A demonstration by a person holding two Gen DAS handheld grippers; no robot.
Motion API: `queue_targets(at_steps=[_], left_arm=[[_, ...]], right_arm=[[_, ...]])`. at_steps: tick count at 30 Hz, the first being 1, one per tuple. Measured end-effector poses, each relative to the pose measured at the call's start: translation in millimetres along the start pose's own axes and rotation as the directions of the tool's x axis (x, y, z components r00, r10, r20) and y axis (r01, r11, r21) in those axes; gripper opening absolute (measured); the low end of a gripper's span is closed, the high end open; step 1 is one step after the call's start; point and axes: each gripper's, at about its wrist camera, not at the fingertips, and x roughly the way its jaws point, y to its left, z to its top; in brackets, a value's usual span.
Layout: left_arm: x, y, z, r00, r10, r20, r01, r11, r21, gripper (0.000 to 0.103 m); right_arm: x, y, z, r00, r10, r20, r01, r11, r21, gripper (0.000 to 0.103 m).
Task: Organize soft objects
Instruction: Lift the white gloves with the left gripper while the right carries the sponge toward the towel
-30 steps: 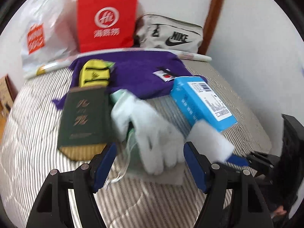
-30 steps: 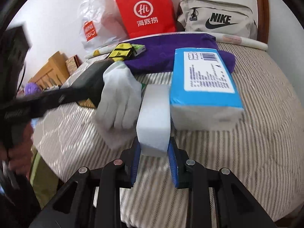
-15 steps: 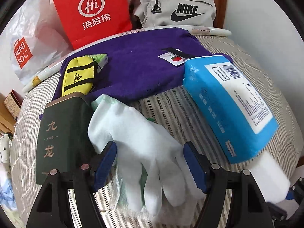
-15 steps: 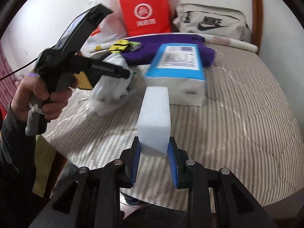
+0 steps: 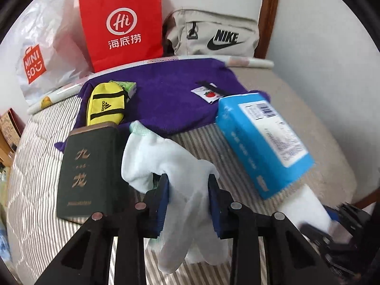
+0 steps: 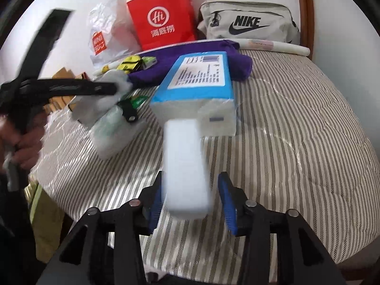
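My left gripper (image 5: 188, 197) is shut on a white glove (image 5: 171, 166) and holds it above the striped bed; the glove's fingers hang down past the jaws. It also shows in the right wrist view (image 6: 104, 99), with a clear plastic packet (image 6: 111, 130) under it. My right gripper (image 6: 192, 201) has its jaws open around a white sponge block (image 6: 185, 166), which lies blurred between them, in front of the blue tissue pack (image 6: 197, 78). The sponge also shows at the lower right of the left wrist view (image 5: 306, 209).
A purple towel (image 5: 166, 95) lies at the back with a yellow Adidas pouch (image 5: 105, 105) on it. A dark green box (image 5: 87, 168) lies left of the glove. A red paper bag (image 5: 122, 23), a Miniso plastic bag (image 5: 42, 54) and a Nike bag (image 5: 213, 35) stand along the wall.
My left gripper has closed on the glove and lifted it. My right gripper's jaws have opened and the sponge sits loose between them, nearer the tissue pack.
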Motion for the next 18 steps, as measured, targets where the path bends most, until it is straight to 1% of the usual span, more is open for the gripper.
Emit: queue_targets(at_steps=[2, 4, 5, 6, 8, 12, 14, 18], left_arm=[[-12.5, 3.3, -5.8, 0.999, -0.035, 0.011, 0.035, 0.999, -0.014, 0.030], [-23.5, 5.3, -12.5, 0.999, -0.039, 0.026, 0.039, 0.999, -0.009, 0.030], [-29.8, 6.2, -17.7, 0.999, -0.030, 0.034, 0.030, 1.000, -0.004, 0.030], [-34.4, 7.1, -22.3, 0.999, -0.019, 0.041, 0.019, 1.000, 0.002, 0.030], [-42.6, 10.2, -34.1, 0.999, 0.012, 0.049, -0.013, 1.000, 0.012, 0.029], [-57.4, 23.2, -50.1, 0.998, -0.002, 0.061, 0.002, 1.000, -0.010, 0.030], [-63.2, 32.9, -61.1, 0.998, 0.020, 0.059, -0.018, 1.000, -0.025, 0.030], [-56.1, 50.1, -81.4, 1.000, -0.008, 0.017, 0.009, 0.998, -0.063, 0.030]], right_arm=[[5.3, -2.4, 4.3, 1.000, 0.002, 0.007, -0.002, 1.000, 0.025, 0.045], [9.4, -3.8, 7.6, 1.000, 0.019, 0.009, -0.020, 0.999, 0.033, 0.038], [10.0, -3.6, 7.6, 0.999, 0.033, 0.013, -0.034, 0.999, 0.037, 0.030], [10.4, -3.1, 8.1, 0.999, 0.053, 0.011, -0.054, 0.998, 0.043, 0.029], [8.8, -0.1, 8.1, 0.999, 0.037, 0.017, -0.038, 0.999, 0.038, 0.029], [4.1, 6.4, 6.9, 1.000, -0.002, 0.026, 0.002, 1.000, 0.004, 0.029], [1.5, 7.0, 6.7, 1.000, -0.012, 0.025, 0.012, 1.000, -0.001, 0.029], [0.2, 8.0, 5.6, 0.999, -0.031, 0.008, 0.031, 0.999, -0.016, 0.029]])
